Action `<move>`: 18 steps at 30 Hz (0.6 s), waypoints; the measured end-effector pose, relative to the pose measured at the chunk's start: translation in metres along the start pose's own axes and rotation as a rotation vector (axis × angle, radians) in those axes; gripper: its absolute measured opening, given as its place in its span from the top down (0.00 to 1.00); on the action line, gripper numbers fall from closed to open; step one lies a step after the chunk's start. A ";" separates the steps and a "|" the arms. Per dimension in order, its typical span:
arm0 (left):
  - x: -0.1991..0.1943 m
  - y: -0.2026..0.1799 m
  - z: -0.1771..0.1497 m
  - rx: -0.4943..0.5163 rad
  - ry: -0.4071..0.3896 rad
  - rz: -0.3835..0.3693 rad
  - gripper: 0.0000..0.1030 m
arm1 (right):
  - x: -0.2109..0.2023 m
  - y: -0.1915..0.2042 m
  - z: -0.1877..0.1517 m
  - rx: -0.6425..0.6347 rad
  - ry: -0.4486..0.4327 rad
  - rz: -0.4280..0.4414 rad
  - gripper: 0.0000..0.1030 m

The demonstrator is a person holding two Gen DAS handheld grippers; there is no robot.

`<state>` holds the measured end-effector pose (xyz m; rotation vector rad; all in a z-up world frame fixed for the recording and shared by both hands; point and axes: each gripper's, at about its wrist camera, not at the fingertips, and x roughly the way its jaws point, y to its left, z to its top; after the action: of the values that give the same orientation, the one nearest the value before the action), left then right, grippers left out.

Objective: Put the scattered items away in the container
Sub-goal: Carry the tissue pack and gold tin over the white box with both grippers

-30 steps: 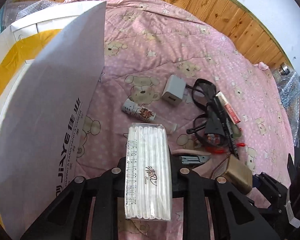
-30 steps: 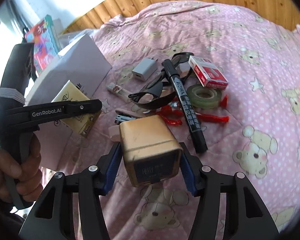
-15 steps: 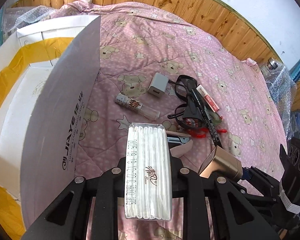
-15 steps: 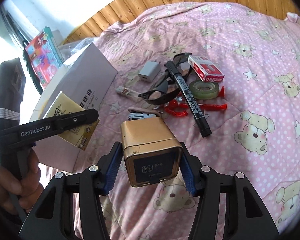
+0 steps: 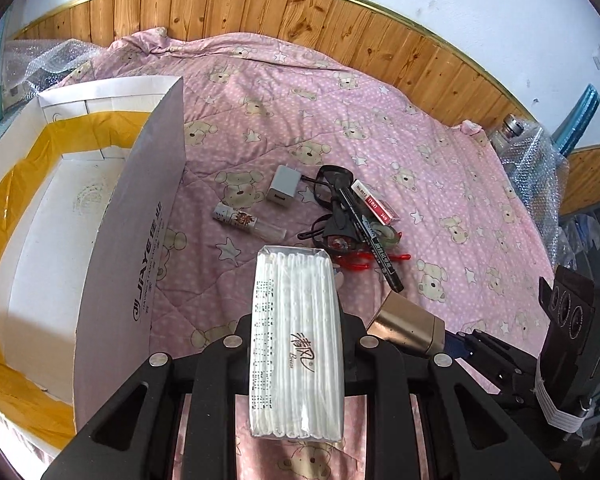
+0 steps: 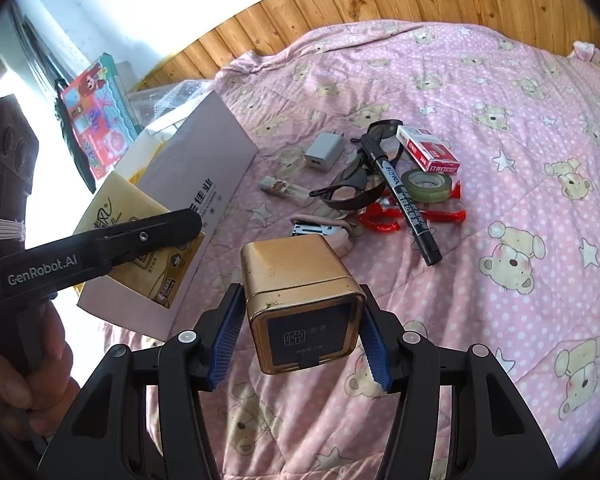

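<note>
Two claws loaded — left claw clamped on a tissue pack beside the open box, right claw gripping a gold tin above the bed, marker, glasses, tape loose on it.

L gripper gripping tissue pack, box at left

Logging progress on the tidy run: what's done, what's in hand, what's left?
Done: nothing visible inside the white box yet.
In hand: left tongs hold the tissue pack beside the box; right tongs hold the gold tin, both lifted off the quilt.
Left: charger, small tube, sunglasses, marker, tape roll, staples box, red clips, stapler.
</note>
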<state>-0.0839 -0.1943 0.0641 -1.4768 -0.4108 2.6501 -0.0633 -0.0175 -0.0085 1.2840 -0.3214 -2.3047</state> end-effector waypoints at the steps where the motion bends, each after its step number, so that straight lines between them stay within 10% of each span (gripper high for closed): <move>1: -0.003 -0.001 0.000 0.002 -0.006 -0.003 0.77 | -0.002 0.002 0.000 -0.002 -0.003 0.000 0.44; 18: -0.052 0.006 -0.008 -0.006 -0.093 -0.054 0.77 | -0.017 0.041 -0.001 -0.051 -0.031 -0.007 0.44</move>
<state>-0.0486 -0.2088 0.1013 -1.3277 -0.4601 2.6848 -0.0431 -0.0440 0.0212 1.2272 -0.2672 -2.3256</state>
